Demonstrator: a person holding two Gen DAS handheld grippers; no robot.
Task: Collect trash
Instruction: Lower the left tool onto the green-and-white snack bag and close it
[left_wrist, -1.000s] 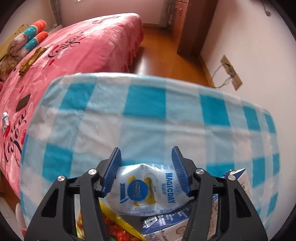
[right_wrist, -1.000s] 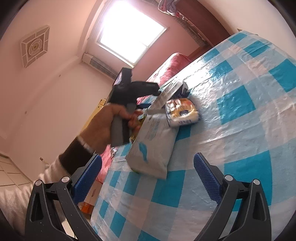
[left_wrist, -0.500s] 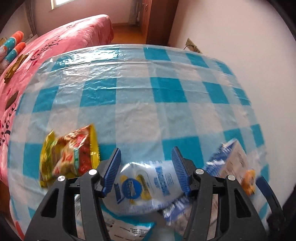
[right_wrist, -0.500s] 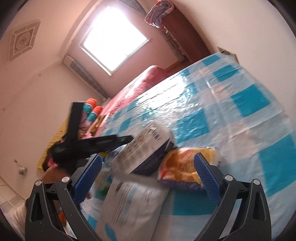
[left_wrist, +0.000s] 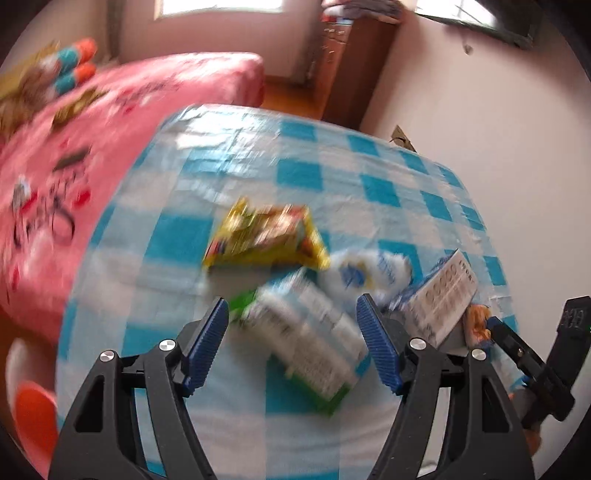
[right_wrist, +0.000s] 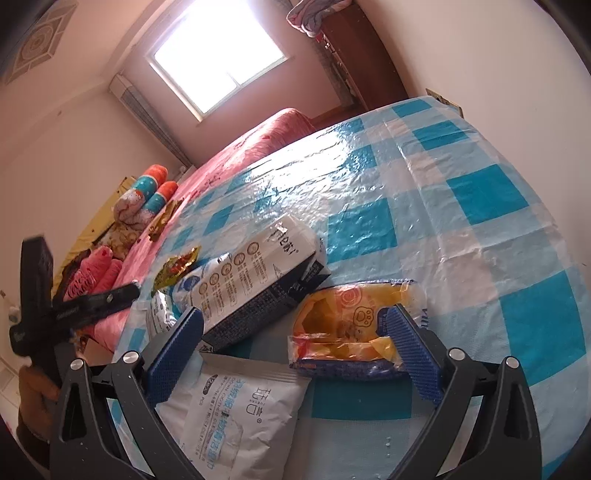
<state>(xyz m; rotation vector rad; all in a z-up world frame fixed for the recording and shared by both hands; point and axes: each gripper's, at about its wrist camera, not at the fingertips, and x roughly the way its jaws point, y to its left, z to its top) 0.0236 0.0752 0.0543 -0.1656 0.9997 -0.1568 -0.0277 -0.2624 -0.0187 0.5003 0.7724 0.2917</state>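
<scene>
The trash lies in a heap on the blue-checked table (left_wrist: 303, 177). It includes a yellow-red snack pack (left_wrist: 266, 236), a white milk pouch (left_wrist: 364, 275), a white-and-blue carton (left_wrist: 439, 299) and a white-green wipes pack (left_wrist: 310, 343). My left gripper (left_wrist: 291, 310) hovers over the wipes pack with its jaws opening and nothing between them. My right gripper (right_wrist: 295, 314) is open low over the table. An orange wrapper (right_wrist: 351, 325) lies between its fingers, close to the right one. The carton (right_wrist: 255, 273) and a white pouch pack (right_wrist: 236, 413) lie beside it.
A bed with a pink cover (left_wrist: 74, 155) runs along the table's left side, with cushions (right_wrist: 147, 192) on it. A white wall (left_wrist: 498, 110) borders the right side and a wooden wardrobe (left_wrist: 351, 59) stands behind. A hand (right_wrist: 33, 384) shows at the left edge of the right wrist view.
My left gripper let go of the milk pouch and drew back; the pouch now lies on the table by the carton. My right gripper tipped down toward the orange wrapper.
</scene>
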